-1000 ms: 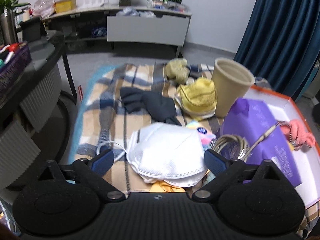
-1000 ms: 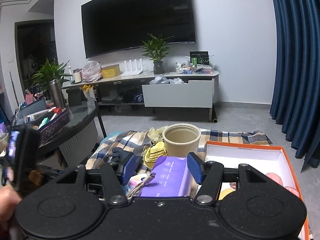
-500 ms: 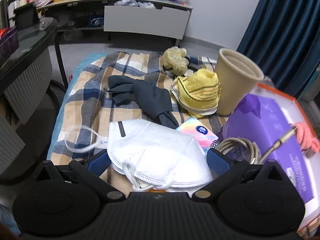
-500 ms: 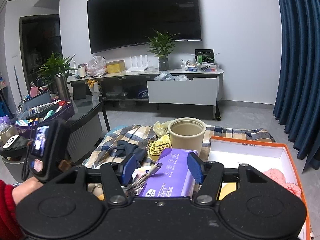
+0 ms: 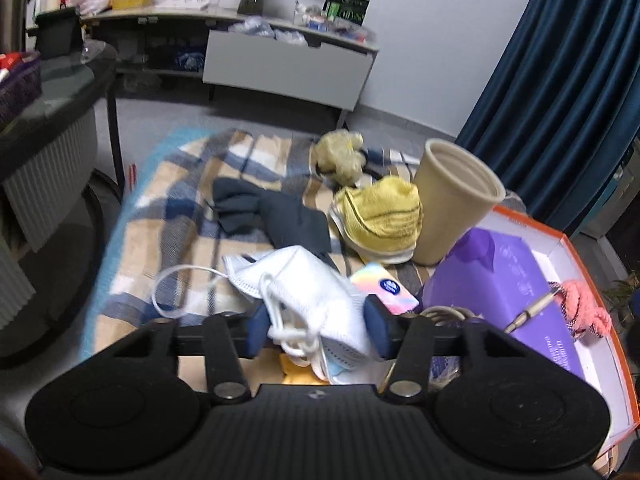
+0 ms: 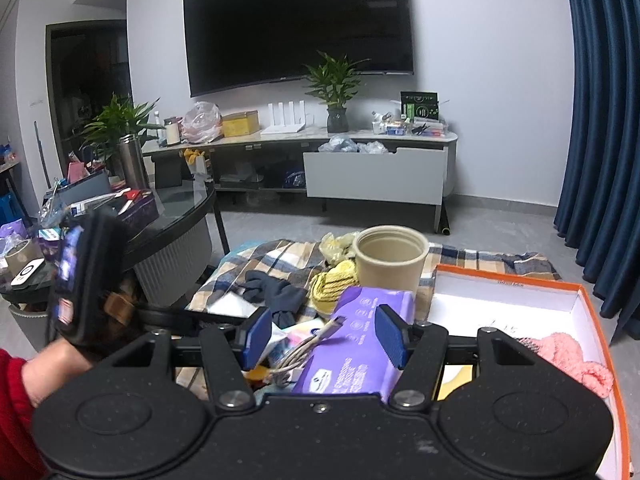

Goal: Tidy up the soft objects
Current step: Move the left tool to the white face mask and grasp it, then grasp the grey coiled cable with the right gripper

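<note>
Hardly anything here reads cleanly. The purple pack (image 6: 360,344) carries white print along its near edge, upside down and too blurred to make out, above a small oval logo. The pastel tissue packet (image 5: 384,288) bears a dark blue round emblem with white lettering I cannot read. The black-and-green box (image 6: 420,106) on the TV shelf shows green print, too small to tell. The orange box (image 6: 508,284) has tiny lettering on its far rim, also illegible.
</note>
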